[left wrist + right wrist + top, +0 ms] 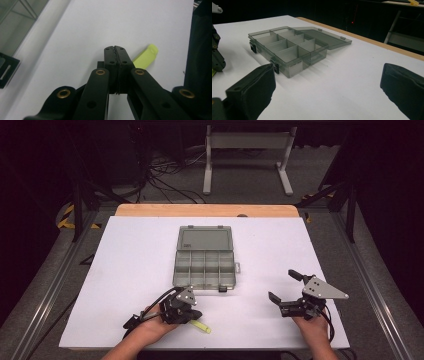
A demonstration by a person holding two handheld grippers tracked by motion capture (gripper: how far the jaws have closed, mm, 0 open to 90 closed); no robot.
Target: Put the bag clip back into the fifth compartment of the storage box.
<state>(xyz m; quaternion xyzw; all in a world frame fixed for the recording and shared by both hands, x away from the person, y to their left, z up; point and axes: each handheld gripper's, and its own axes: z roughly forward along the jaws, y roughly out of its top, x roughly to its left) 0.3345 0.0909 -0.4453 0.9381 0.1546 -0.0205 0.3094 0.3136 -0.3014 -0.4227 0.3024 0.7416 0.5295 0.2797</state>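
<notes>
White tabletop (125, 270) w/ a wooden edge at the far side, dark room behind, cables and a grey metal stand on the floor at top centre of the high view.

Centre of frame: smoky-grey see-through plastic organiser box (205, 267), lid laid flat open toward the far side, divided compartments facing up; all look empty, as far as the right gripper view shows (287, 47).

Your left gripper (187, 312) sits low at bottom centre-left, tipped down onto the table. In the left gripper view its jaws are pressed together, pads meeting w/ no gap visible (115, 60). Small lime-yellow plastic stick (146, 56) lies just beside the jaw tips, to their right and partly behind them; it pokes out past the gripper in the high view too (201, 327). Can't tell whether anything is pinched between the pads – the stick looks to be lying alongside them, not in them.

Your right gripper (285, 287), lower right of frame, hovers w/ jaws spread wide, nothing between them, pointing toward the box.

Step in hand, prob.: picking up the stick to drop it in a compartment. Next move, imo: open the left jaws, re-centre them across the stick, close, lift, carry up-frame to the box. Stick is thin and flat on the table, so come in low.
</notes>
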